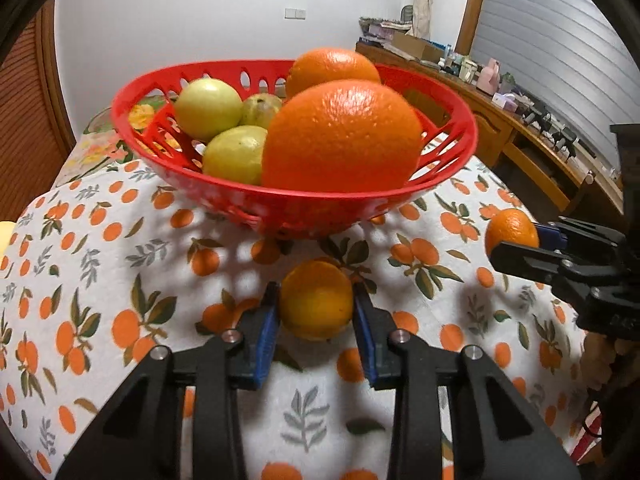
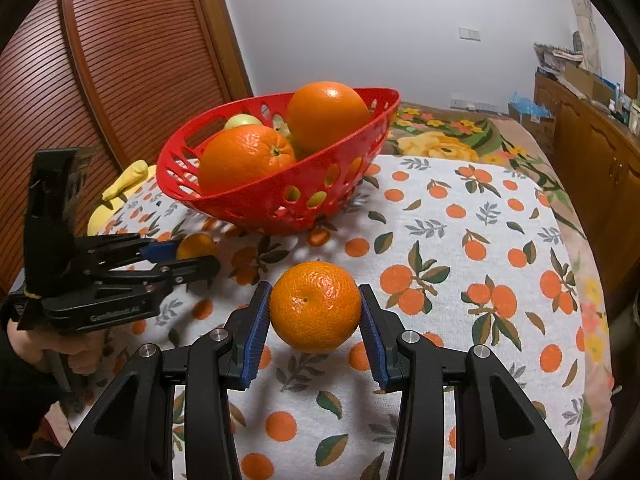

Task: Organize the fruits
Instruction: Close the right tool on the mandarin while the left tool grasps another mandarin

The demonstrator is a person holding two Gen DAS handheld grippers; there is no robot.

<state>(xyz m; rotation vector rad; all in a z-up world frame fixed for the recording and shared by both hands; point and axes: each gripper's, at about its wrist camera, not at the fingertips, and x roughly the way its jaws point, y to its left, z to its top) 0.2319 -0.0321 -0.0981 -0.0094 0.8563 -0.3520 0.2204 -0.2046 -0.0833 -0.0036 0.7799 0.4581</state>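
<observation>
White walls and a louvered wooden door frame this one, with a bench under an orange-print cloth [image 1: 100, 248] taking up most of the left wrist view. Sitting on it is a red basket [image 1: 460, 120] already loaded with two big oranges [image 1: 340, 136] and a few greenish-yellow fruits [image 1: 208, 108]. Right in front, the left gripper [image 1: 316, 312] has its blue pads pressed against both sides of a small yellow-orange fruit [image 1: 316, 300] that looks like it's resting on the cloth, just short of the basket. Off to the right edge you can see the other gripper with its own mandarin. Over in the right wrist view, the right gripper [image 2: 316, 316] is clamped on that mandarin [image 2: 316, 306], pads touching both sides, and it seems to hang a bit above the cloth judging by the shadow, though I can't be sure. The basket is further back and to the left here. So I'd say both hands are at the grab stage, with the last loose fruits pinched. Next move probably calls for lifting each one clear over the rim and setting it into a gap, since the pile is already high and round stuff could roll out.
</observation>
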